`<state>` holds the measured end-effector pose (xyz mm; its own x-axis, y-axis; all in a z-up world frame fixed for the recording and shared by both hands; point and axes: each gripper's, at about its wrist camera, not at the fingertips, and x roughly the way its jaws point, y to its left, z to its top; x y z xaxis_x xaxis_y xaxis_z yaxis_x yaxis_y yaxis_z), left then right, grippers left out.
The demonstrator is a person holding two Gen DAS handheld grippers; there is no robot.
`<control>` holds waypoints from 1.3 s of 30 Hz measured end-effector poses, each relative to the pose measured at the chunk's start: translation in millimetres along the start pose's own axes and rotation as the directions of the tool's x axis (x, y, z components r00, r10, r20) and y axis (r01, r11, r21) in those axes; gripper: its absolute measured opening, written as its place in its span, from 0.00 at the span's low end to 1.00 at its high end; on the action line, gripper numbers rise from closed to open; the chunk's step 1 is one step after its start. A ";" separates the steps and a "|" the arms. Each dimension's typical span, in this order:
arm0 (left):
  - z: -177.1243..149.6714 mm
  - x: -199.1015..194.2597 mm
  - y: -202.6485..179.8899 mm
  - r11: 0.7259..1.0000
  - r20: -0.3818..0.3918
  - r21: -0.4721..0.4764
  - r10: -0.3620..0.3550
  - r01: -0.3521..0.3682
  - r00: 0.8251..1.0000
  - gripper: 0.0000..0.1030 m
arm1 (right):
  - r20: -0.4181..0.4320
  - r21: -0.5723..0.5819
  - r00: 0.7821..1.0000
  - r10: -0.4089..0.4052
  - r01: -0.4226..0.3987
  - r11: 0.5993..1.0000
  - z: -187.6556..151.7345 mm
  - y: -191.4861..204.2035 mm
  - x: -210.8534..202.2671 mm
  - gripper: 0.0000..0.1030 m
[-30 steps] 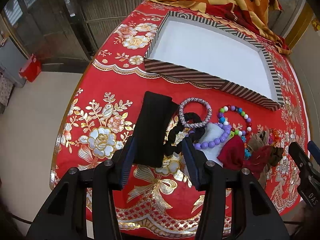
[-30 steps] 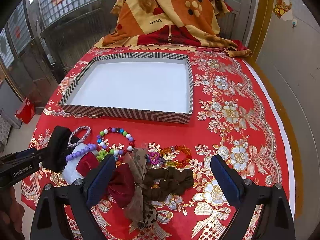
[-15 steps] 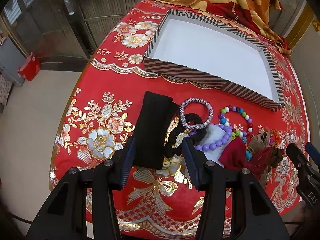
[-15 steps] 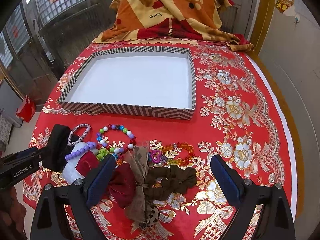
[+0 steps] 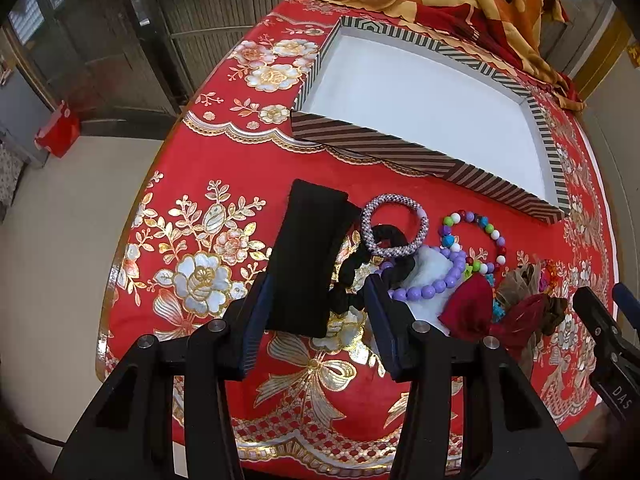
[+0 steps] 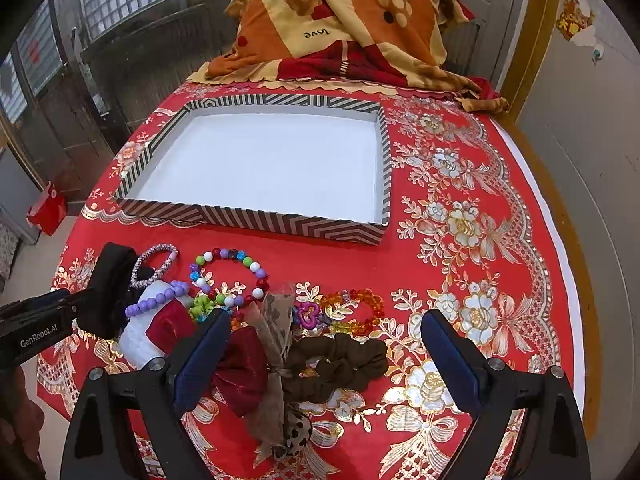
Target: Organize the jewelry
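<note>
We cannot tell how the heaped pieces interlock: a purple bead bracelet (image 5: 430, 284) lies over a white pad (image 5: 430, 276), and our left gripper (image 5: 320, 320) hides part of the black band (image 5: 308, 256). Its jaws gape, straddling the band's near end without pressing it. Our right gripper (image 6: 324, 360) stands released too, above the brown scrunchie (image 6: 340, 364) and red bow (image 6: 240, 368). The striped tray (image 6: 256, 222) holds nothing but its white floor. All jewelry sits on the red-and-gold tablecloth (image 6: 460, 272), before the tray; a patterned blanket (image 6: 340, 20) is piled behind it.

red floral tablecloth (image 6: 500, 184), orange blanket (image 6: 340, 20)
</note>
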<state>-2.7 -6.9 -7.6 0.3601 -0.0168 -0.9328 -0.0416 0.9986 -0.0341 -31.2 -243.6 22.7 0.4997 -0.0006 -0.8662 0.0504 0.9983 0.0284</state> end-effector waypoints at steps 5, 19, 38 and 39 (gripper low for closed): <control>-0.7 0.3 -1.2 1.000 -0.005 0.003 0.000 0.000 1.000 0.46 | -0.006 -0.007 1.000 -0.002 0.002 1.000 0.0 1.0 -0.1 0.92; 6.8 -5.0 19.1 0.999 -0.012 -0.035 -0.036 0.036 0.999 0.46 | -0.005 0.010 1.000 0.030 -0.030 0.999 -4.2 -13.9 -3.3 0.92; 23.9 12.5 43.2 0.994 -0.090 -0.022 -0.108 0.106 0.990 0.46 | 0.004 0.015 0.996 0.094 -0.094 0.995 -5.2 -30.6 -4.3 0.90; 28.5 11.1 38.0 0.993 -0.084 -0.007 -0.114 0.114 0.990 0.46 | 0.004 0.018 0.996 0.094 -0.094 0.995 -5.0 -31.2 -3.9 0.88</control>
<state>26.3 32.3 -9.1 0.2832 -0.1346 -0.9496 -0.0066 0.9898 -0.1423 -39.1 -274.5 22.6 0.5058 0.0928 -0.8577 0.0185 0.9928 0.1183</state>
